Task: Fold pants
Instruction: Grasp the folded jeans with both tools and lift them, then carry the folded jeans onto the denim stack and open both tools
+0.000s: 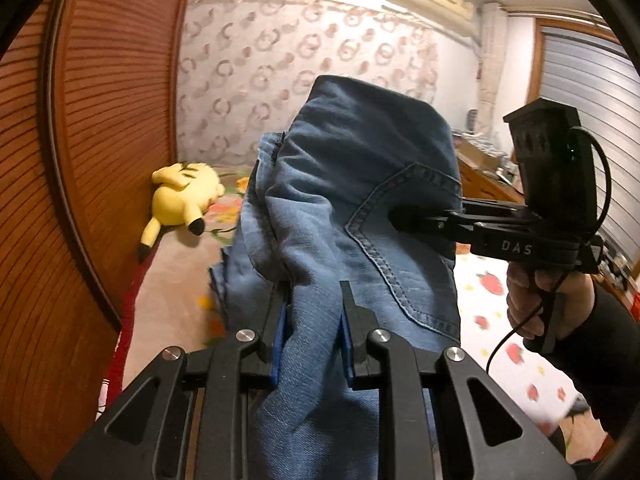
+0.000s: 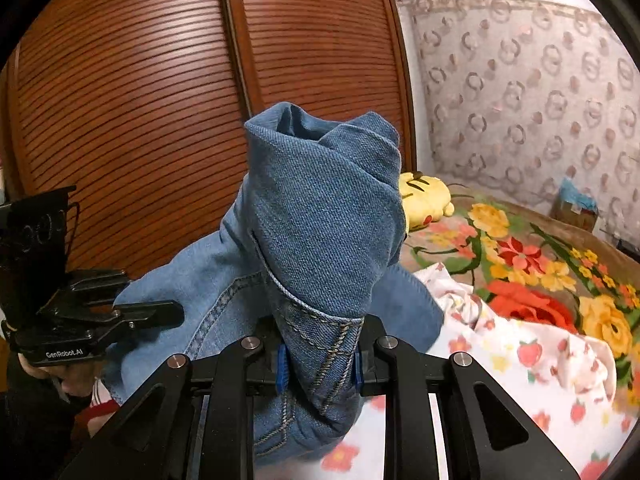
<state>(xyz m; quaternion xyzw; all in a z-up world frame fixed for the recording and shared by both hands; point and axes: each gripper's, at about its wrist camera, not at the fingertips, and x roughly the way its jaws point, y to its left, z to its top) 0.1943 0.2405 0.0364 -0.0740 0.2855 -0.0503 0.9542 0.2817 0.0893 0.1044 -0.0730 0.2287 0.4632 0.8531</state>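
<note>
Nearest my left camera, the left gripper is clamped on a bunched band of the jeans, blue pads pressing denim from both sides, jaws only narrowly apart with the cloth filling the gap. Same story on the other side: right gripper pinched on a thick stitched seam of the jeans, jaws nearly closed around it. The jeans are held up in the air above the bed, not lying flat, cloth rising in front of both cameras and hanging below. The two grip points sit close together, right gripper just to the right of mine, so the fabric between them is slack and crumpled. I judge the next move needs the hands spread apart sideways to stretch that edge before laying it down. Yellow plush toy lies far left by the wardrobe doors.
</note>
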